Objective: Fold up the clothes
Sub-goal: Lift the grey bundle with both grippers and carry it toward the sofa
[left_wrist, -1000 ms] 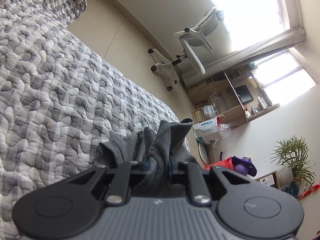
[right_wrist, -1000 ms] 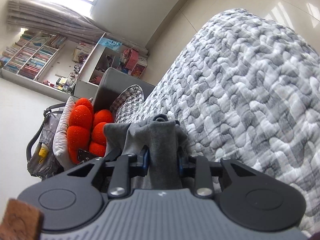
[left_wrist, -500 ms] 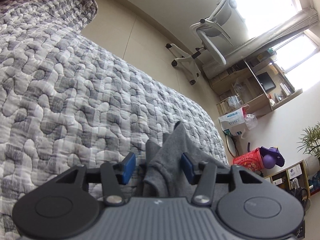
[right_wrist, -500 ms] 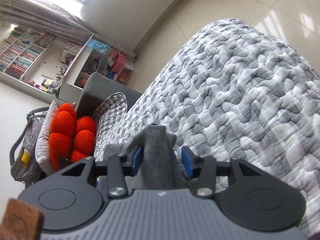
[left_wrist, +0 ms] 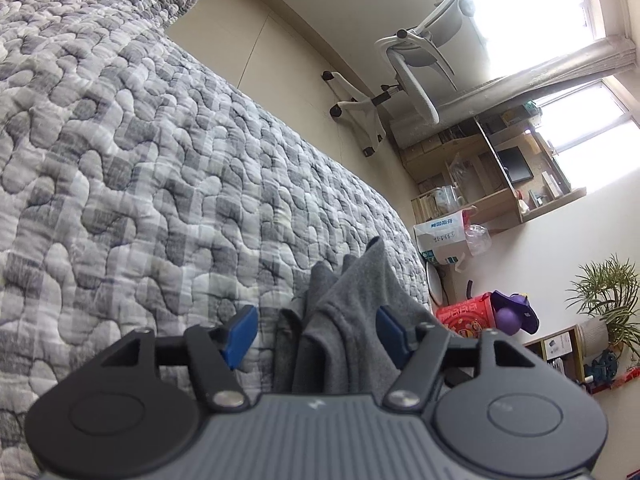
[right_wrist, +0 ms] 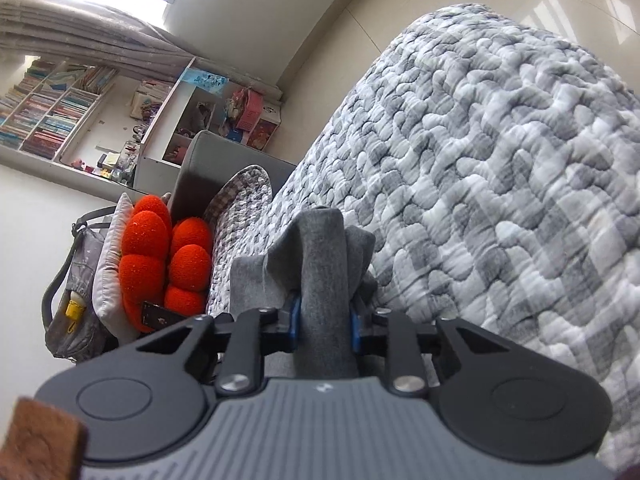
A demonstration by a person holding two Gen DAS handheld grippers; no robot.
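Observation:
A grey garment lies bunched on the quilted grey-and-white bedspread. My left gripper hovers over it with its jaws opening. A fold of the cloth stands up between the blue pads, and the left pad is clear of it. In the right wrist view another fold of the grey garment rises between the jaws of my right gripper. Those jaws are closing, and both blue pads press on the cloth.
The bedspread fills most of both views. A red knobbly cushion, a grey bag and bookshelves lie beyond the bed on the right gripper's side. A white office chair, a desk, a red box and a potted plant stand beyond the bed's edge.
The left jaws have spread wide and let go of the grey cloth, and that hand has sunk toward the bed. The right jaws opened and then closed again on their fold.

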